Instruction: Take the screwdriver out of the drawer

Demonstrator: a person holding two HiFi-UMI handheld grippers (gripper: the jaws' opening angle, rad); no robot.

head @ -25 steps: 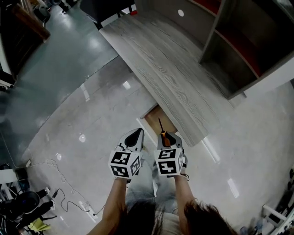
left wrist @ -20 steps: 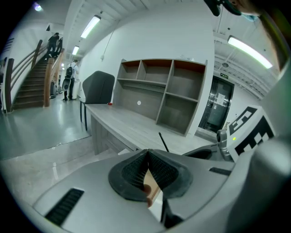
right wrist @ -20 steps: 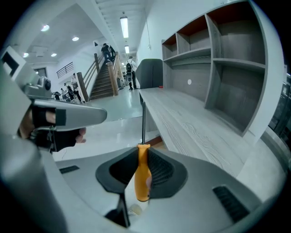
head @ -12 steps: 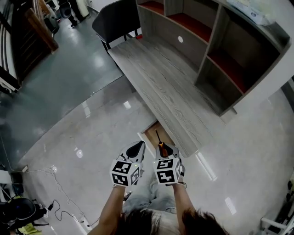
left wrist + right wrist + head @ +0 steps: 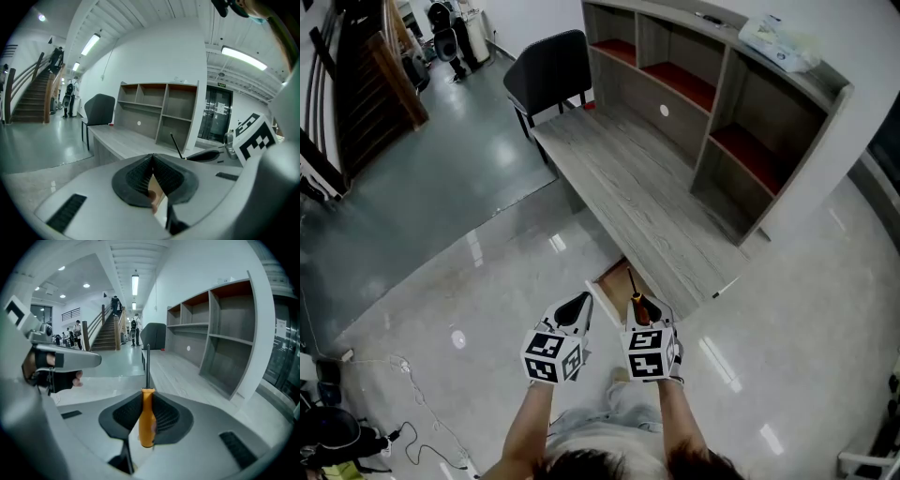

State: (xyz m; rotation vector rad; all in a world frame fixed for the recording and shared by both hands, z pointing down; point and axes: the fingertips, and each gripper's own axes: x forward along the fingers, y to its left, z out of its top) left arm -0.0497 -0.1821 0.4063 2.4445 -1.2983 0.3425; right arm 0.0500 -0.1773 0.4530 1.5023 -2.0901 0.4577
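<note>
Head view: Left claw (image 5: 577,303) and right claw (image 5: 643,305) are side by side, low centre, held over the glossy floor (image 5: 469,281). The screwdriver (image 5: 634,289) is in the right claw, its orange handle at the tips and its dark shaft pointing away, toward the bench (image 5: 637,187). The drawer (image 5: 614,274) stands open under the bench's near edge, just ahead of both claws, and the shaft's tip overlaps it in this view. A shelf unit (image 5: 722,112) stands on the far side of the bench. A dark chair (image 5: 548,70) is at the bench's far end.

Left gripper view: The left claw's ribbed pads meet at the tips, with nothing gripped. The screwdriver's shaft shows to the right, slanting up beside the right claw's marker cube (image 5: 255,138). Bench and shelf unit lie beyond.

Right gripper view: The right claw is clamped on the orange handle, pads pressing it from both sides. The shaft runs straight ahead, in line with the bench's edge. The left claw is in view at the left, with gloved fingers around its grip.
</note>
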